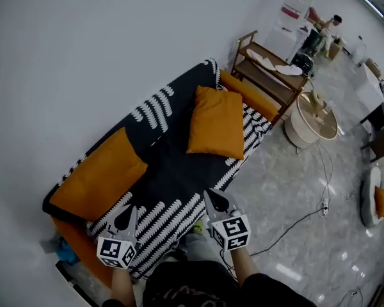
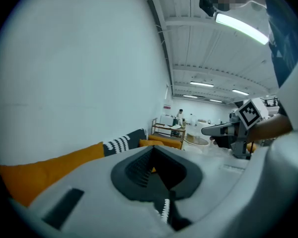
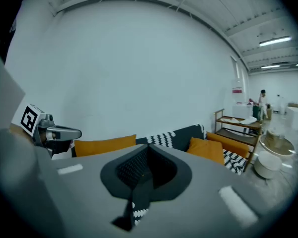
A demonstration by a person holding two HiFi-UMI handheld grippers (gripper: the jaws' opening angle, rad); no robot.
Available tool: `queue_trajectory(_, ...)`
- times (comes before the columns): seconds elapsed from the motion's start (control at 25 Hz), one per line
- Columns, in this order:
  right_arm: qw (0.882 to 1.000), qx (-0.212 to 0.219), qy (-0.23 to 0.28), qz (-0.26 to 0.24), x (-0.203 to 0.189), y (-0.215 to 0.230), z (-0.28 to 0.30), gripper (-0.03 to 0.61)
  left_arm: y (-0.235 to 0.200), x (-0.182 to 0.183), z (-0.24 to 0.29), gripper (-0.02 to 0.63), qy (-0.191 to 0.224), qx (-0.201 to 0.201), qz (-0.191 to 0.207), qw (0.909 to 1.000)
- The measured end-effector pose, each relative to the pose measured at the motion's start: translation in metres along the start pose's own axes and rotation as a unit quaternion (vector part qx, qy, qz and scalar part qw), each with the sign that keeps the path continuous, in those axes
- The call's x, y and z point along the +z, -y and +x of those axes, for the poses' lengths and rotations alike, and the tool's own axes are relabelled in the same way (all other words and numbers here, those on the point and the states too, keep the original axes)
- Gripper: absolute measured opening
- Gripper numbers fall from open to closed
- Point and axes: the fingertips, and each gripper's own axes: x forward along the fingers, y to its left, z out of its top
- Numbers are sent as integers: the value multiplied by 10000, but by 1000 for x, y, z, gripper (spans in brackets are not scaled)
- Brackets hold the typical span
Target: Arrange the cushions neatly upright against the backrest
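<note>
A sofa wears a black cover with white stripes. One orange cushion leans on the wall at the left end. A second orange cushion lies on the seat further along, and an orange bolster sits at the far end. My left gripper and right gripper are both at the sofa's front edge, over the cover. Each is shut, with a narrow strip of the striped cover showing between its jaws. The leaning cushion shows ahead in both gripper views.
A wooden shelf unit stands past the sofa's far end, with a round pale basket table beside it. Cables and a power strip lie on the glossy floor at the right. A person sits far off.
</note>
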Motion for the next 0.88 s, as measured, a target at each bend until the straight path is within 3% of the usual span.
queue_trajectory(0.16,9965,-781,60,296,-11,68,-55,8,61,7,55,2,-125,-832,273,9961)
queue_trajectory(0.44,9764,-1949,347,869,-32,176,-150,8,169,13,137,2,-287,-1896,666,9792)
queue_trajectory(0.64,9641,-2389,348,1111,-55,249,-184,8,230,5,197,2,-550,-2257,755,9697)
queue_trajectory(0.88,9598,-2426,427,1347,-69,351,-184,8,291,2,284,2,-783,-2405,914,9632)
